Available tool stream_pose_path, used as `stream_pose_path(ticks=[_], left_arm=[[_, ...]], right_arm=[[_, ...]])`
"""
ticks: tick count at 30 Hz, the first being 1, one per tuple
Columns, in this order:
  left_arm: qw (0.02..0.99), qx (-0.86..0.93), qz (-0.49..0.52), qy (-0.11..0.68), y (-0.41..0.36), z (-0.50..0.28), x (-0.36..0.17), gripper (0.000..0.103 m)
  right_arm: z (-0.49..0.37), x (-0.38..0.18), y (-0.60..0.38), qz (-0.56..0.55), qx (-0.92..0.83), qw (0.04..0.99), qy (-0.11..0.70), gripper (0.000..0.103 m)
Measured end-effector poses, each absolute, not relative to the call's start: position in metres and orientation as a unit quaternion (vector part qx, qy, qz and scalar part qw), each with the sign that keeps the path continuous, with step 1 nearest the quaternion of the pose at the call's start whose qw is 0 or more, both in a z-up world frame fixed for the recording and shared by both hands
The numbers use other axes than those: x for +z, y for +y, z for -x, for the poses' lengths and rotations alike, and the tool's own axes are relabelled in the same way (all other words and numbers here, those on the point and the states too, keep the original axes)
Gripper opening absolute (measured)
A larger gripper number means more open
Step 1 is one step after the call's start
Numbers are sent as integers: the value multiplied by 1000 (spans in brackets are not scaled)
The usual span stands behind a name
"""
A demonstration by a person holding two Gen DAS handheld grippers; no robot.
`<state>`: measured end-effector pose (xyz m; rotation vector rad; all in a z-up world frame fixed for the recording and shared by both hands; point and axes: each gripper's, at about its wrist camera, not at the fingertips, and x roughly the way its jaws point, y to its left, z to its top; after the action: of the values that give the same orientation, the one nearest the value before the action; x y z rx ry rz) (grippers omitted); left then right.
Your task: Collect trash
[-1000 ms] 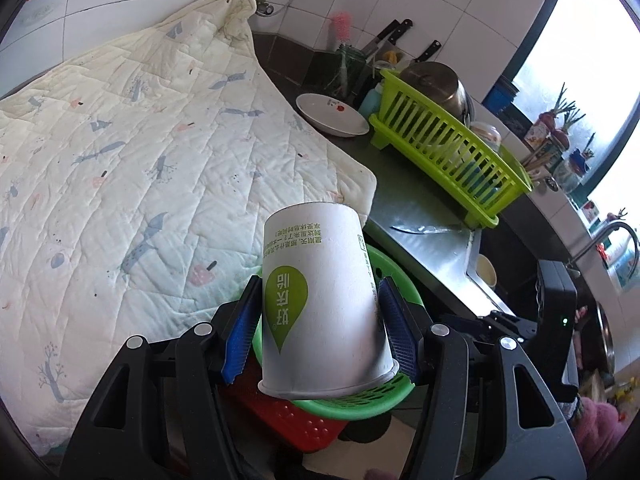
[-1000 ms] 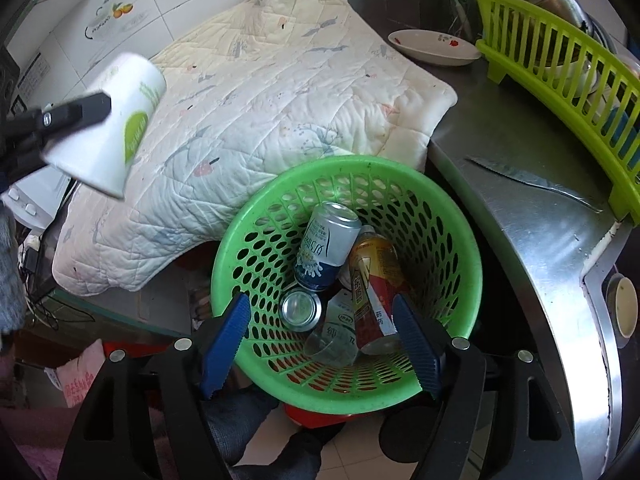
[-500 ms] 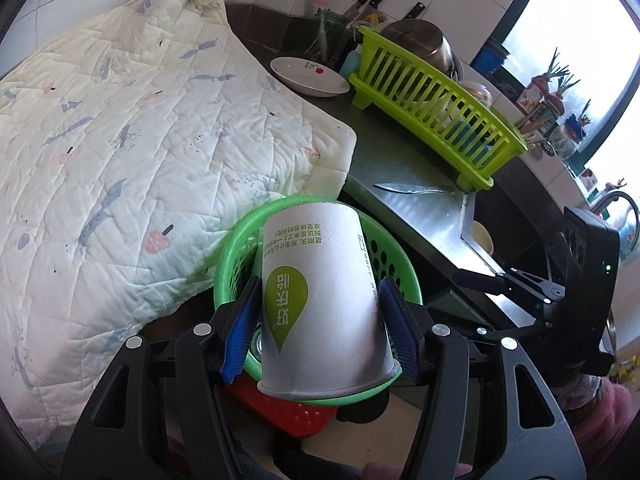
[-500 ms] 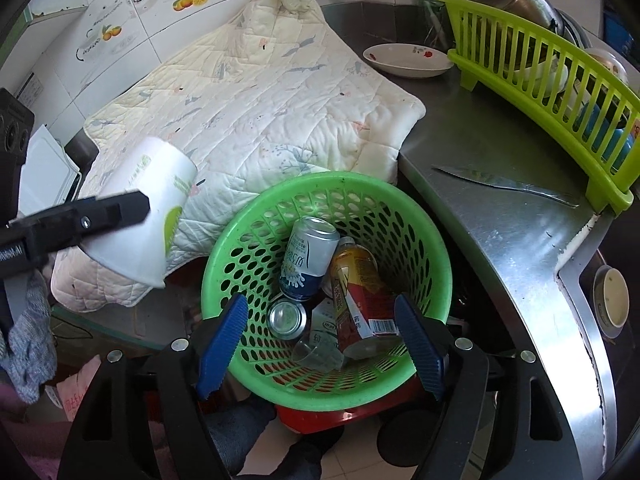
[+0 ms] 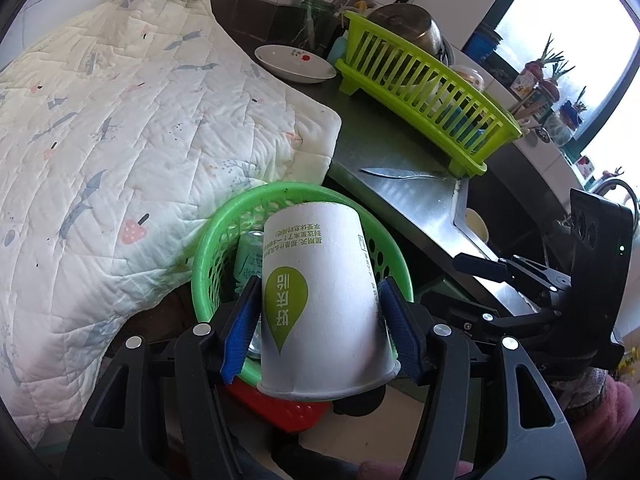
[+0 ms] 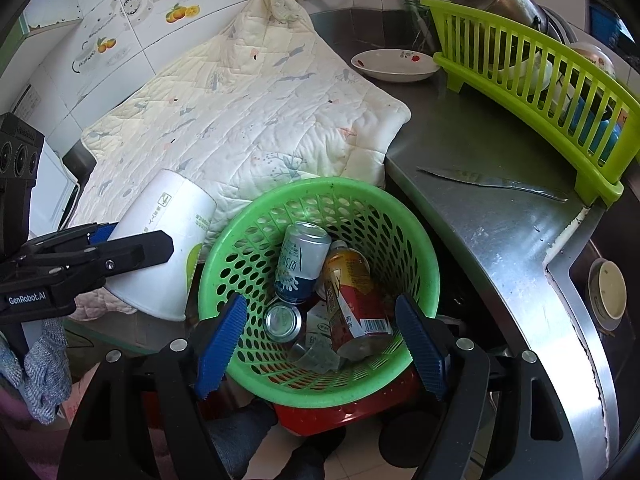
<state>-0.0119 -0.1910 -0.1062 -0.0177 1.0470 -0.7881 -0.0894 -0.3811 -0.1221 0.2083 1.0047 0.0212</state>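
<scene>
My left gripper is shut on a white paper cup with a green logo, held upside down just above the near rim of the green perforated basket. In the right wrist view the cup hangs at the basket's left rim. The basket holds a blue-white can, a red-yellow bottle, a small silver can and clear plastic. My right gripper is open and empty, its fingers either side of the basket's near rim.
A quilted white cloth covers the counter to the left. A knife lies on the steel counter. A green dish rack and a white plate stand behind. The basket sits on a red stool. A sink lies right.
My left gripper has carried the cup right and down, from over the cloth to the basket's left rim. The right gripper has stayed open over the basket.
</scene>
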Motion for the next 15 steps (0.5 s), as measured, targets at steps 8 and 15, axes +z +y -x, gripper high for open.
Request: stream_pose_path(ticks=[8,15], left_arm=[[788,-372,11,491,-195,13,-107,66],[793,-363,6,490,-195,12,-106,73]], right_arm=[[91,-119,-383,-104,10,875,473,74],[94,-117,-383,-109,8,875,471,74]])
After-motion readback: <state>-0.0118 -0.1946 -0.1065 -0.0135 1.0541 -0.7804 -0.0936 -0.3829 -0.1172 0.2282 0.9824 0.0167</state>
